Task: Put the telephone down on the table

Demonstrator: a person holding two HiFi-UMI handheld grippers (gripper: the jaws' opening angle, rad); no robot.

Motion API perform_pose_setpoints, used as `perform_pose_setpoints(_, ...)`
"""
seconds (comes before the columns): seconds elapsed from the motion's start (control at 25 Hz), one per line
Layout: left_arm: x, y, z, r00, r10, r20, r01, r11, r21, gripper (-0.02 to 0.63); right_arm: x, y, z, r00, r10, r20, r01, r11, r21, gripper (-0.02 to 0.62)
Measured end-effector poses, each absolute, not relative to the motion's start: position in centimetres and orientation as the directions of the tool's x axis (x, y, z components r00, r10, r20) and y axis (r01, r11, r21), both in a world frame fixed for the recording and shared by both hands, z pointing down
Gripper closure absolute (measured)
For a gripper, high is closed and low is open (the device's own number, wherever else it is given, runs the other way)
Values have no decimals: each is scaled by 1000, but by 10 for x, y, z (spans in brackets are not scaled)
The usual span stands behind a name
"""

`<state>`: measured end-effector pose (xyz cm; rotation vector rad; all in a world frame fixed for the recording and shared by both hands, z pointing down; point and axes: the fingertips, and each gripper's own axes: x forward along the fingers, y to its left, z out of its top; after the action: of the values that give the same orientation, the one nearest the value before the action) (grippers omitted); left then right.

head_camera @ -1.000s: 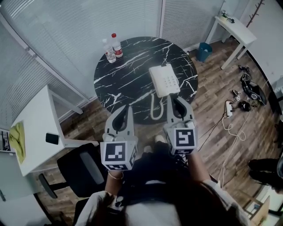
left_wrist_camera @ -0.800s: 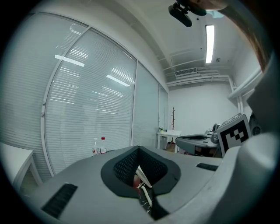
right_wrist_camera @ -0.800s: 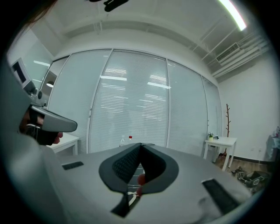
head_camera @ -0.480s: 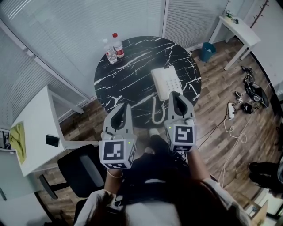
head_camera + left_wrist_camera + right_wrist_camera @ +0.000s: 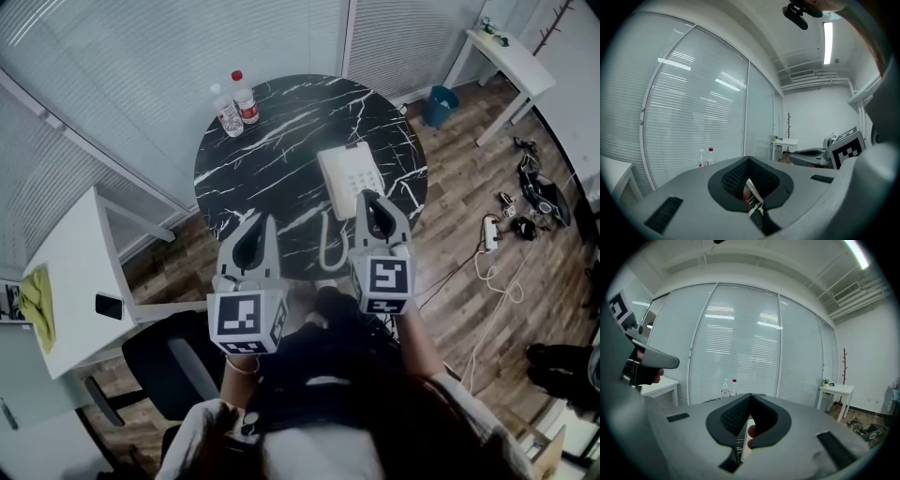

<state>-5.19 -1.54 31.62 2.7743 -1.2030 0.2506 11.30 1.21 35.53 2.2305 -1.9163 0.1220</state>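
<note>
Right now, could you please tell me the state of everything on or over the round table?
telephone: lying flat on the table, not held.
red-capped bottle: upright, closed.
white-capped bottle: upright, closed.
left gripper: shut, empty.
right gripper: shut, empty.

No readable text; square markers on left hand-held gripper [image 5: 264, 221], right hand-held gripper [image 5: 369, 196].

Office room, curved glass wall [image 5: 141, 66] with blinds, white desk [image 5: 75, 272], swivel chair [image 5: 169, 361]
</note>
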Motion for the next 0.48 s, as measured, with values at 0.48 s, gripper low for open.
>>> perform_pose_setpoints(0.48, -33, -34, 324, 669, -712, 211, -733, -679, 32, 606, 125, -11, 377, 120, -963, 242, -991, -102, 85, 587)
